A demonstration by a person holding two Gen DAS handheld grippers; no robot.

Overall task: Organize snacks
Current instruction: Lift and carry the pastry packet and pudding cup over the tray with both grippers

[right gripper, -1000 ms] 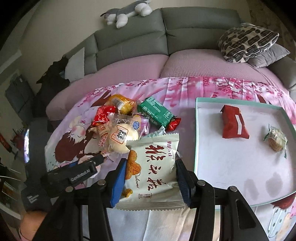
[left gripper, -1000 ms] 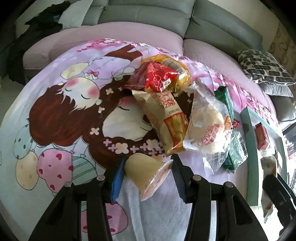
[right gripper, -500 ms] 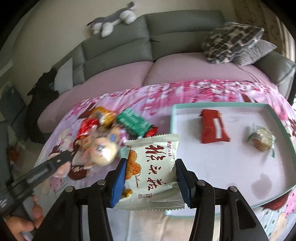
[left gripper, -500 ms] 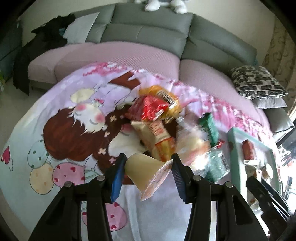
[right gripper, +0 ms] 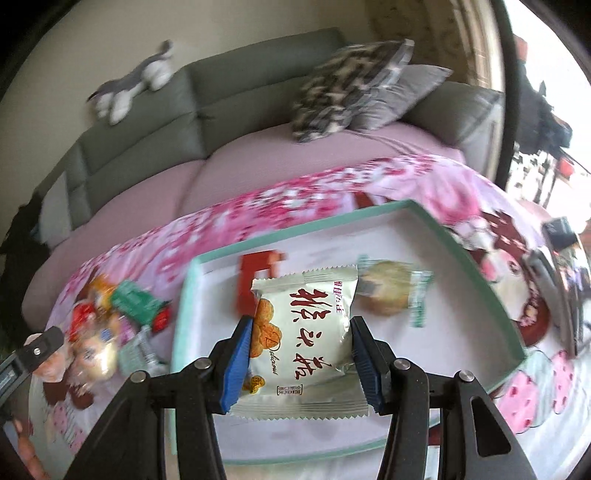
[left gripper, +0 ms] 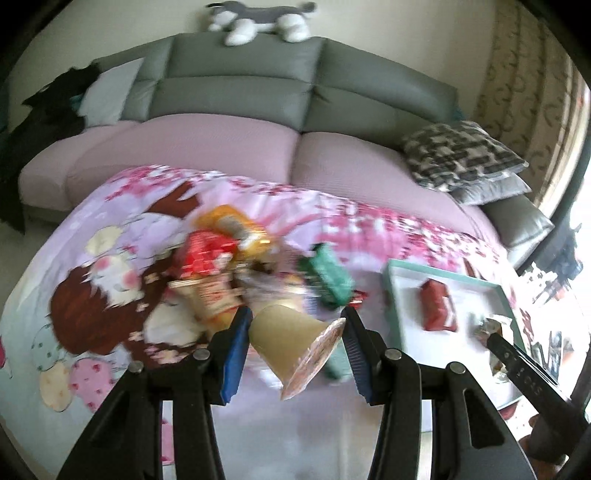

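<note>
My left gripper (left gripper: 295, 325) is shut on a pale yellow jelly cup (left gripper: 284, 339), tilted with its foil lid to the lower right, held above the cartoon bedspread. Behind it lies a blurred pile of snacks (left gripper: 221, 258) with a green pack (left gripper: 330, 277). My right gripper (right gripper: 301, 336) is shut on a white snack packet (right gripper: 306, 332) with red characters, held over the teal-rimmed white tray (right gripper: 484, 280). In the tray lie a red packet (right gripper: 255, 266) and a wrapped round cake (right gripper: 388, 291).
The tray (left gripper: 391, 291) sits at the right of the bedspread (left gripper: 92, 295). A grey sofa (left gripper: 240, 88) with patterned cushions (left gripper: 458, 155) and a plush toy (left gripper: 258, 18) stands behind. The snack pile (right gripper: 99, 325) lies left of the tray in the right wrist view.
The right gripper carried the white packet rightwards from beside the pile to above the tray. The left gripper rose with the jelly cup and swung towards the tray.
</note>
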